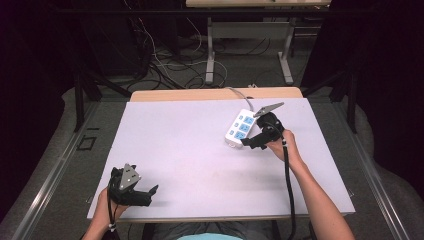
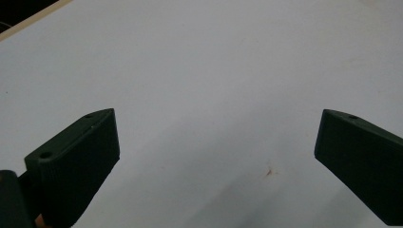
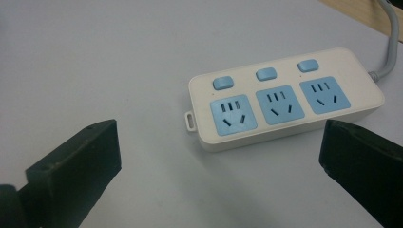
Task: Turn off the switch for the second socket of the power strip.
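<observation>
High view: the right gripper (image 1: 248,142) sits just beside the power strip (image 1: 240,127) at the far right of the table (image 1: 200,150), so I'd say it's at the approach stage. The left gripper (image 1: 151,192) hovers near the front edge, well apart from it all. Loads of bare table between them.

Left gripper view: jaws wide apart, nothing held, plain table under them.

Right gripper view: jaws wide too, empty, strip (image 3: 285,97) ahead and not touched. Next move probably needs lining up square on it; its cord (image 3: 387,52) runs off the far edge.
</observation>
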The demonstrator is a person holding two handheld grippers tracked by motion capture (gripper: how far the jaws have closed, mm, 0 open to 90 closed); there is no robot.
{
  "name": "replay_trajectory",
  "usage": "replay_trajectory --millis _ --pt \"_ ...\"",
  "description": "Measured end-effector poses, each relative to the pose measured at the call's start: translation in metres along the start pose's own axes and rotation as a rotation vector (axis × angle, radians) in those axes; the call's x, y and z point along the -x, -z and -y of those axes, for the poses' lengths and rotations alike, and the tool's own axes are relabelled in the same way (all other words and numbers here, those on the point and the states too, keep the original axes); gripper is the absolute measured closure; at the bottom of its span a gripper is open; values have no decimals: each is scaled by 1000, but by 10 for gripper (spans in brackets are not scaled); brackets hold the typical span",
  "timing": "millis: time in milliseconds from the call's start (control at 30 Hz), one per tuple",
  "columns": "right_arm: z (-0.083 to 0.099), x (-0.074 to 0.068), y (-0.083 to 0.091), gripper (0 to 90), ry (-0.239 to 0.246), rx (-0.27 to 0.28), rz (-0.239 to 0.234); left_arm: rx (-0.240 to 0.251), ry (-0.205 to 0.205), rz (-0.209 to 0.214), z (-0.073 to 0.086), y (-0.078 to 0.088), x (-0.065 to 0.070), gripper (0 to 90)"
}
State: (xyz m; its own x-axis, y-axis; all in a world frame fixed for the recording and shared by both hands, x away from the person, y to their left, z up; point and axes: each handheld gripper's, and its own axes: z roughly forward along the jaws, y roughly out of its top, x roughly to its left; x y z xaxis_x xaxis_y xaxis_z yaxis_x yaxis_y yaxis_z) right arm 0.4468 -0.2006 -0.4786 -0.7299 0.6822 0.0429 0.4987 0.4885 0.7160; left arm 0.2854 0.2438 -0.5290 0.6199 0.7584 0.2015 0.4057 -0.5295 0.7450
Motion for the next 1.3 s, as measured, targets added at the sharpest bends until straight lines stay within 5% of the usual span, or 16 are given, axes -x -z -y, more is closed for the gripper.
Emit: replay_trajectory --millis 1300 --pt "68 -46 42 0 74 -21 -22 -9 -5 -3 -1 0 1 9"
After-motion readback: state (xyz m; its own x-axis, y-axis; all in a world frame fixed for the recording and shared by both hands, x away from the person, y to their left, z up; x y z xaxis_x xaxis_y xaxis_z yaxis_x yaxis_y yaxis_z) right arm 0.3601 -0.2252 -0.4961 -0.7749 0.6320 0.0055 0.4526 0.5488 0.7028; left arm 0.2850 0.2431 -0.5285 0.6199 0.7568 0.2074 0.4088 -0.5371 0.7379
